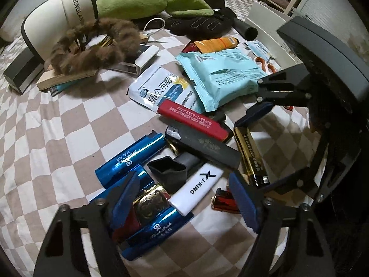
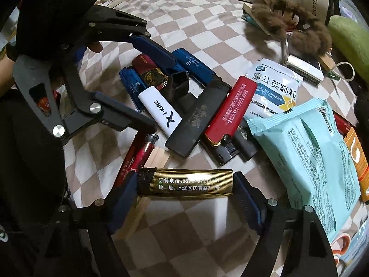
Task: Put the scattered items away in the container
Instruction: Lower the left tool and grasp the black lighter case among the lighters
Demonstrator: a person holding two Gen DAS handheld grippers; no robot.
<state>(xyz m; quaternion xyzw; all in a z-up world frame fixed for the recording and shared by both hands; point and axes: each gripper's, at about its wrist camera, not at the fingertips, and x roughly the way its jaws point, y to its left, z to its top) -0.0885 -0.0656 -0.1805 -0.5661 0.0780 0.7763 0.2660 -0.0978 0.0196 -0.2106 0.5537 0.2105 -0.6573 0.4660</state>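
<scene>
A pile of lighters lies on the checkered cloth: a white J-KING lighter (image 1: 196, 190), blue ones (image 1: 129, 159), a red one (image 1: 193, 121), a black one (image 1: 207, 147) and a gold one (image 1: 250, 154). My left gripper (image 1: 184, 196) is open, its fingers straddling the white lighter and a gold-red lighter (image 1: 150, 202) just above the pile. My right gripper (image 2: 184, 184) is shut on the gold lighter (image 2: 184, 182), gripping it end to end low over the cloth. The left gripper also shows in the right wrist view (image 2: 147, 80), the right gripper in the left wrist view (image 1: 249, 99).
A white medicine sachet (image 1: 161, 87), a light-blue pack (image 1: 221, 73), an orange tube (image 1: 216, 42), scissors (image 1: 265, 63), a brown furry scrunchie (image 1: 96, 46), a cream cap (image 1: 57, 16), a green plush toy (image 1: 150, 0) and wooden sticks (image 2: 147, 175) lie around. A white container rim (image 1: 274, 30) is at right.
</scene>
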